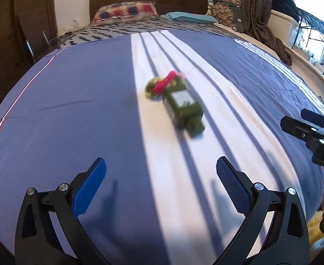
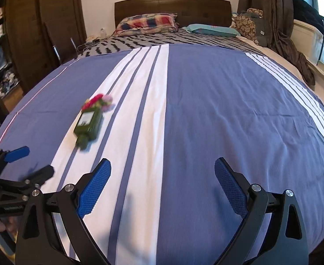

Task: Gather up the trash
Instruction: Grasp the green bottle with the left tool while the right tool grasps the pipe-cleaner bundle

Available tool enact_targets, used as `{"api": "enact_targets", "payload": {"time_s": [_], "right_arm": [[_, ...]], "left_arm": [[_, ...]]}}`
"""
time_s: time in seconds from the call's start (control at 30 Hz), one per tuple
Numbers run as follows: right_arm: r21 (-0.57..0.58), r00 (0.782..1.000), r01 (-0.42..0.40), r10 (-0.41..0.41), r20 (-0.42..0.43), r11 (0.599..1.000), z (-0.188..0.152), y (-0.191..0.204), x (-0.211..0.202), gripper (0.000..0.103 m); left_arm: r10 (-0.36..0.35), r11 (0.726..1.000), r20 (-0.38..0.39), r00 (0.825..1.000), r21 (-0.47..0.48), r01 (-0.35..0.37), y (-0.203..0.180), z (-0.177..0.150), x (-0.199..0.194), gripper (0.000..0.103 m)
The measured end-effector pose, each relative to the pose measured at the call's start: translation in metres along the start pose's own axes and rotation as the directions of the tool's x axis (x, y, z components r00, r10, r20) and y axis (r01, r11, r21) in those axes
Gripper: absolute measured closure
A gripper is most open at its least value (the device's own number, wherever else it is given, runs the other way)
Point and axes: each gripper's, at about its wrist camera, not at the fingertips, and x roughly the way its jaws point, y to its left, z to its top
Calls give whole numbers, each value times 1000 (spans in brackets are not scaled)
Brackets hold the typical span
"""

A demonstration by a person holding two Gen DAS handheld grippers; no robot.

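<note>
A dark green carton with a white label (image 1: 182,108) lies on its side on the white stripe of the bed cover (image 1: 73,110), with a crumpled red, pink and green wrapper (image 1: 162,84) at its far end. Both also show in the right wrist view: carton (image 2: 89,123), wrapper (image 2: 97,102). My left gripper (image 1: 160,185) is open and empty, a short way in front of the carton. My right gripper (image 2: 163,185) is open and empty, to the right of the trash over the blue cover. Each gripper shows at the other view's edge: right (image 1: 312,130), left (image 2: 25,163).
The bed has a wooden headboard (image 2: 173,6), a checked pillow (image 2: 148,23) and a teal pillow (image 2: 210,29) at its far end. A wardrobe (image 2: 40,26) stands on the left, a curtain (image 2: 281,22) and window ledge on the right.
</note>
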Motion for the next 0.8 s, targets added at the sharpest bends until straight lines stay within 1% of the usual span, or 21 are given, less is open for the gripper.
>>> {"api": "enact_targets", "payload": {"time_s": [0.1, 0.2, 0.33, 0.4, 0.43, 0.47, 0.5, 0.53, 0.63, 0.7, 0.8], "right_arm": [[6, 1000, 11, -11, -9, 1000, 14, -3, 13, 8], [13, 1000, 10, -10, -16, 1000, 27, -6, 25, 8], [25, 1000, 1, 0, -22, 1000, 40, -6, 37, 8], [28, 1000, -6, 7, -21, 1000, 44, -4, 41, 8], [26, 1000, -10, 11, -21, 1000, 46, -2, 43, 8], [24, 1000, -13, 13, -22, 1000, 48, -1, 46, 8], [23, 1000, -14, 14, -23, 1000, 50, 1, 47, 8], [21, 1000, -16, 16, -25, 1000, 52, 3, 50, 8], [8, 999, -30, 30, -32, 1000, 56, 15, 59, 8], [-1, 999, -39, 39, -34, 999, 58, 22, 63, 8], [-24, 997, -65, 64, -41, 998, 62, 41, 73, 8]], "left_arm": [[0, 1000, 1, 1000, -22, 0, -4, 19, 18, 10], [-12, 999, -5, 1000, -34, 12, -10, 36, 37, 15], [-16, 999, -29, 999, -29, 15, -17, 49, 59, 24], [-16, 999, -52, 999, -31, 14, -17, 53, 71, 32], [-22, 999, -64, 998, -36, 20, -16, 53, 76, 40], [-34, 999, -68, 997, -36, 31, -15, 53, 78, 46], [-41, 999, -68, 997, -33, 39, -15, 53, 78, 50], [-48, 999, -67, 997, -24, 46, -14, 53, 76, 56], [-54, 999, -68, 996, 1, 54, -6, 49, 67, 56], [-54, 999, -55, 997, 5, 54, 6, 46, 59, 57], [-11, 1000, -31, 999, -1, 11, 28, 43, 45, 57]]}}
